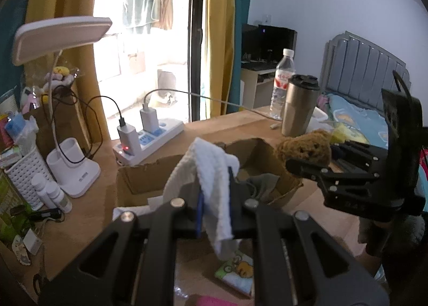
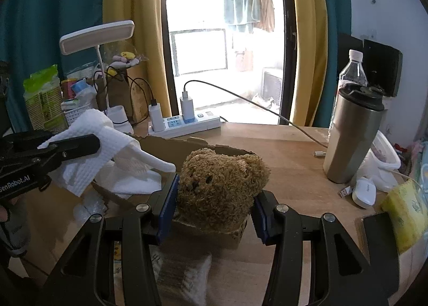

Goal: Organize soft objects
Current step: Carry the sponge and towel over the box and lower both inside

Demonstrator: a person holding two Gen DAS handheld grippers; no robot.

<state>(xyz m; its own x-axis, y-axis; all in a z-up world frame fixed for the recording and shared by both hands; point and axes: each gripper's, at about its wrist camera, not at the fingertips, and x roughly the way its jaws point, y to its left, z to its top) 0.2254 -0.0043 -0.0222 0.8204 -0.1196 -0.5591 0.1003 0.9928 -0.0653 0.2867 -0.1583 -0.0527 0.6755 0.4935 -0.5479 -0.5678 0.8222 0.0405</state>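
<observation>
Both grippers loaded above cardboard box (image 1: 149,180): left gripper (image 1: 215,209) pinches white cloth (image 1: 211,172), right gripper (image 2: 214,209) clamps teddy bear (image 2: 222,185). Lower inside box walls before releasing.

So the cardboard box (image 2: 171,142) sits mid-desk, with the power strip (image 2: 187,124) right behind it. Lamp (image 1: 72,172) and basket (image 1: 24,174) are off to the left, tumbler (image 2: 350,140) and water bottle (image 2: 351,70) to the right. Cloth (image 1: 211,185) and teddy bear (image 2: 219,185) hang over the box, bear on the right.
</observation>
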